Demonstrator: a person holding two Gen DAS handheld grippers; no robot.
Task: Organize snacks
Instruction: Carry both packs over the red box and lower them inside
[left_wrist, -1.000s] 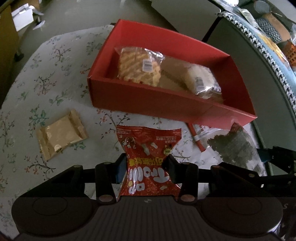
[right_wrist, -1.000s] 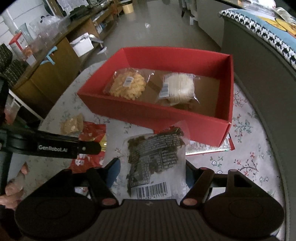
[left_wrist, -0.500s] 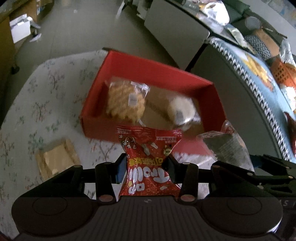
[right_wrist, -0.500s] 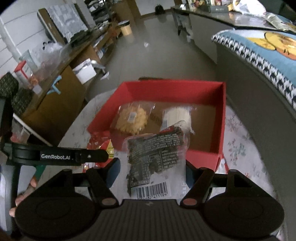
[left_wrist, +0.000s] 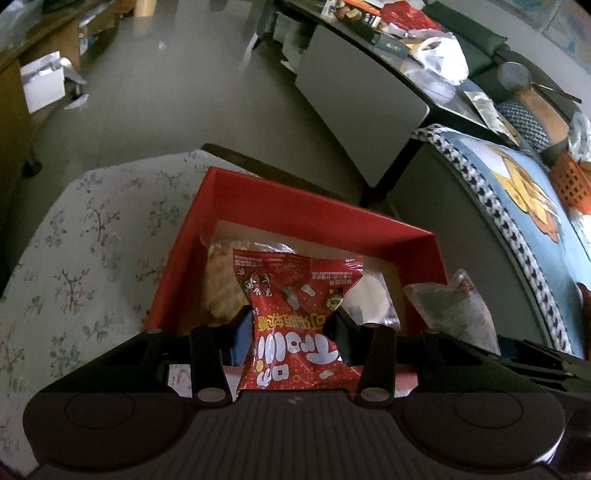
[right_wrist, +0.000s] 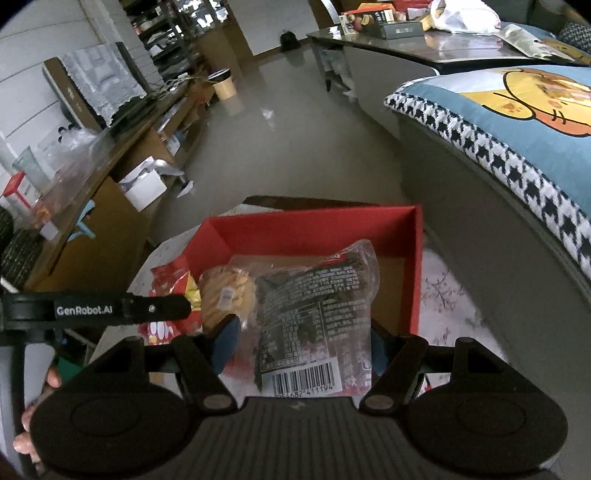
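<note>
My left gripper is shut on a red snack packet and holds it in the air over the near wall of the red box. My right gripper is shut on a clear packet of dark snack, also lifted over the red box. Inside the box lie a wrapped yellow pastry and a wrapped white pastry, both partly hidden by the held packets. The clear packet shows at the right in the left wrist view.
The box stands on a table with a floral cloth. A sofa with a blue cushion runs along the right. A wooden cabinet stands at the left, across a bare floor. A cluttered dark table is at the back.
Both grippers have risen with their packets and moved forward over the red box. The brown packet on the cloth has dropped out of the left wrist view.
</note>
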